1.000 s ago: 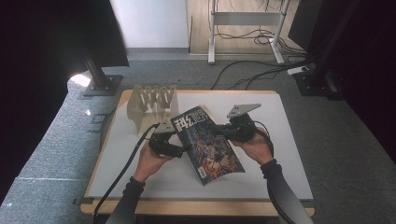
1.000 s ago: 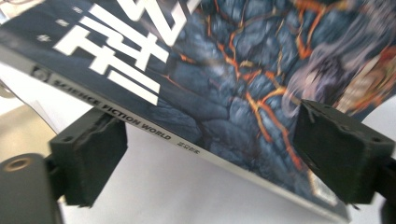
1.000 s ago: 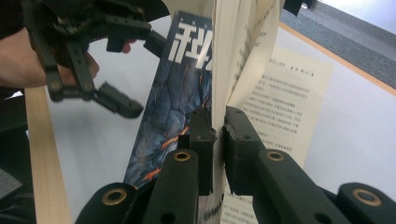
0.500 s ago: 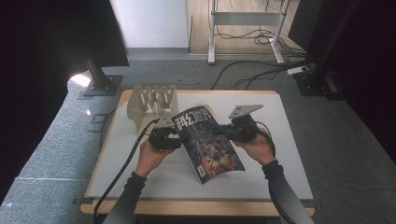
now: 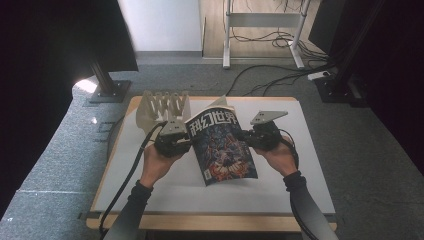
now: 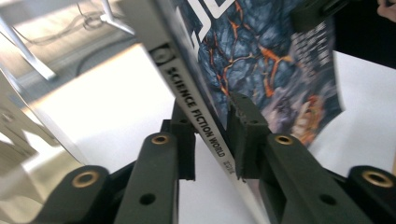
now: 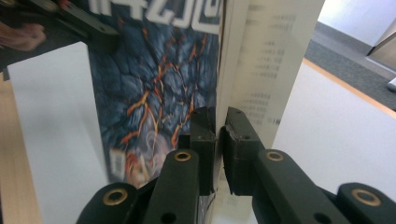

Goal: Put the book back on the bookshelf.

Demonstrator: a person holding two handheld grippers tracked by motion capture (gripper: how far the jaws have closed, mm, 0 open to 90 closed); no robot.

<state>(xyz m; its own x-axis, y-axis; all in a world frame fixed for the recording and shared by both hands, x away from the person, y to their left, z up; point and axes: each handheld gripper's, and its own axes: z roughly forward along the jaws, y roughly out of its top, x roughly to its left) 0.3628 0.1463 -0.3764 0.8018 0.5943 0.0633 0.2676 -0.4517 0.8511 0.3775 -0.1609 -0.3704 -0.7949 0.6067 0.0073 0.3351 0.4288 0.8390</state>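
Observation:
A magazine (image 5: 222, 147) with a dark blue cover and white title characters is held above the white table top between my two grippers. My left gripper (image 5: 187, 142) grips its spine side. In the left gripper view the jaws (image 6: 212, 135) have just been closing, and their pads now press on the spine (image 6: 201, 121) printed "SCIENCE FICTION WORLD". My right gripper (image 5: 248, 140) is at the opposite edge. In the right gripper view its jaws (image 7: 219, 140) are shut on the cover's (image 7: 149, 84) open edge, with the pale inner pages (image 7: 266, 60) fanned out beside it.
A pale wooden rack (image 5: 162, 105) with upright dividers stands at the table's back left, just behind my left gripper. The white table top (image 5: 300, 170) has a wooden rim. Cables trail from both grippers toward the front. Stands and cables lie on the floor beyond.
My left gripper has shut on the magazine's spine and risen, lifting that side off the table. The cover now faces the camera more steeply. The right gripper has stayed in place.

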